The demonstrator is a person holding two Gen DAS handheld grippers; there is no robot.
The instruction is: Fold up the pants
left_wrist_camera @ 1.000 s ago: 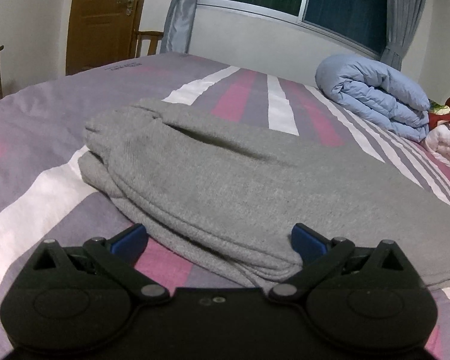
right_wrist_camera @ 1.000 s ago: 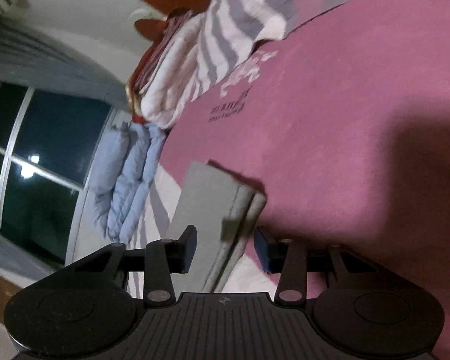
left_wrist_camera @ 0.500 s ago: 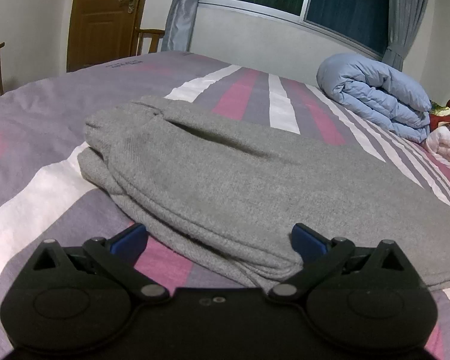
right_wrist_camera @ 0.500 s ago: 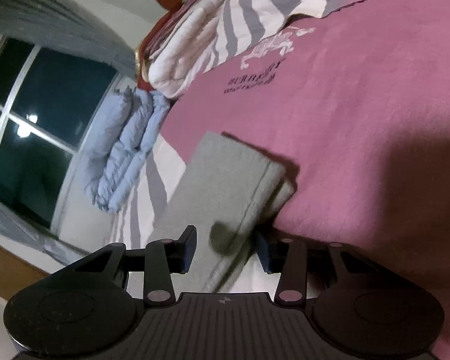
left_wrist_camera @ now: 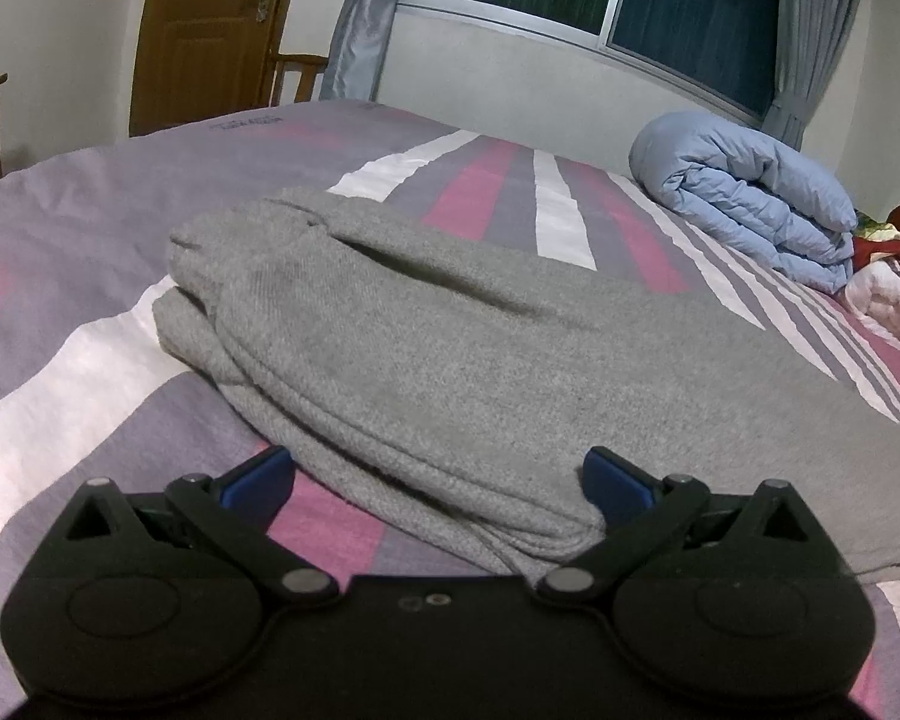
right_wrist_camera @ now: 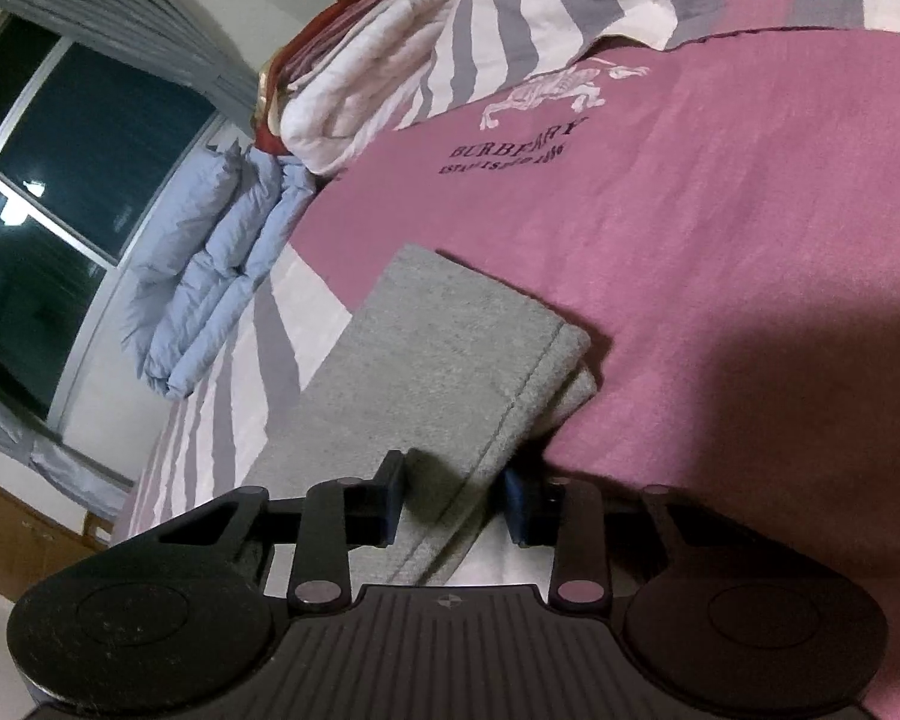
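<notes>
The left black two-finger gripper with blue pads (left_wrist_camera: 438,480) fills the bottom of its own view, its jaws spread wide with one pad at lower left and the other at lower right, tilted down, pressing on nothing. The right black two-finger gripper with dark blue pads (right_wrist_camera: 453,501) sits along the bottom of its view, rolled sideways, its jaws narrower and closing, with a grey cloth edge between them but neither pad clearly pressing it.

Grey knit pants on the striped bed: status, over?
Left gripper open, fingers straddling the grey knit pants. Right gripper closing over the pants' cuff end, fabric between fingers. Nothing in the way.
</notes>
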